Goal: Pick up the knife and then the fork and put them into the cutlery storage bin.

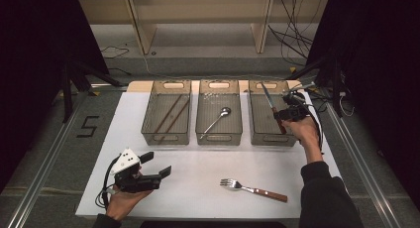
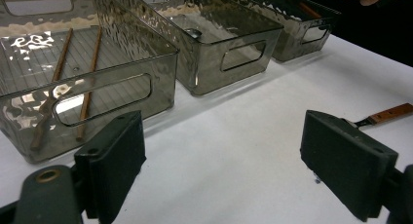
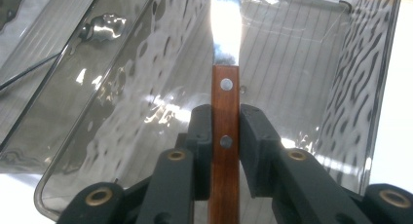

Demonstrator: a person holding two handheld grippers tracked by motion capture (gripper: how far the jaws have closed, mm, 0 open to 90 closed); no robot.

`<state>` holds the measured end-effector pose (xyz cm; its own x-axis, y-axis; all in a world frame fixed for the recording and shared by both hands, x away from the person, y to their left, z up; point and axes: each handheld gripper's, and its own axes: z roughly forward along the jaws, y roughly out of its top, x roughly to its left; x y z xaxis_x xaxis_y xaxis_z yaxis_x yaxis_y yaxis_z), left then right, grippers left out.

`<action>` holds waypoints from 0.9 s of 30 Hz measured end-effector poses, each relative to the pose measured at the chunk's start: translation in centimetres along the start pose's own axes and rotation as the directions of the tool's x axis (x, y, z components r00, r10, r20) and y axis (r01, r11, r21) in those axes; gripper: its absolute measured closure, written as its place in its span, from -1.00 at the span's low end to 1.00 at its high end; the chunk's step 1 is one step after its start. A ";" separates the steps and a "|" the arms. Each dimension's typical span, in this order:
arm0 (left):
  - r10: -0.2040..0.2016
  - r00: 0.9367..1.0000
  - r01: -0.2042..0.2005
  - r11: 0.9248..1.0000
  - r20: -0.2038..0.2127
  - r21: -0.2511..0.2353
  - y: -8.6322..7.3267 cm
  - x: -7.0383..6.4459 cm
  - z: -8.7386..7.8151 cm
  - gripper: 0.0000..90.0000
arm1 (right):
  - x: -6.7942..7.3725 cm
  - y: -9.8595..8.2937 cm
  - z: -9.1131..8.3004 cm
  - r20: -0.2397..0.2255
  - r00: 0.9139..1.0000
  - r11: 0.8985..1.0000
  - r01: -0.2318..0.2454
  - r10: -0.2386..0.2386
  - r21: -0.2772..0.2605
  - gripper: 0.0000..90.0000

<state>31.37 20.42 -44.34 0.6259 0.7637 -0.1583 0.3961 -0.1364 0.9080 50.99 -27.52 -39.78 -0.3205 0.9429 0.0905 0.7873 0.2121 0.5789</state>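
Clamping a wooden-handled knife (image 3: 225,112) over a rippled smoky bin (image 3: 341,87), right claw (image 3: 225,141), left claw (image 2: 224,170) spread wide.

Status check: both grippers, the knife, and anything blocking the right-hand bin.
Right gripper shut on knife handle, over the right bin. Left gripper open, holding nothing, low over the table. Nothing in the way; fork lies apart on the table.

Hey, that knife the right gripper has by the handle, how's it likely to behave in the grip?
The knife looks rigid. Held only by its narrow wooden handle, it may pivot between the right gripper pads. The polished blade seems slippery.
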 end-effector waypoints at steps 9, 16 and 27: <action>0.002 1.000 -0.002 1.000 0.002 0.003 0.0 0.0 0.0 -0.64 | 0.5 0.0 -1.2 -0.064 0.998 0.998 0.020 -0.023 -0.052 0.22; 0.002 1.000 -0.002 1.000 0.002 0.002 0.0 0.0 0.0 -0.64 | 2.3 -0.9 -3.1 -0.125 0.985 0.987 0.105 -0.120 -0.122 -0.16; 0.002 1.000 -0.002 1.000 0.001 -0.001 -0.1 -0.1 0.1 -0.64 | 6.0 -3.6 -5.9 -0.215 0.937 0.953 0.236 -0.275 -0.190 -0.28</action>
<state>31.35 20.30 -44.41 0.6276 0.7626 -0.1565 0.3938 -0.1376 0.9088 43.18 -24.17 -36.52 -0.6301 0.7700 0.1001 0.5748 0.3759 0.7268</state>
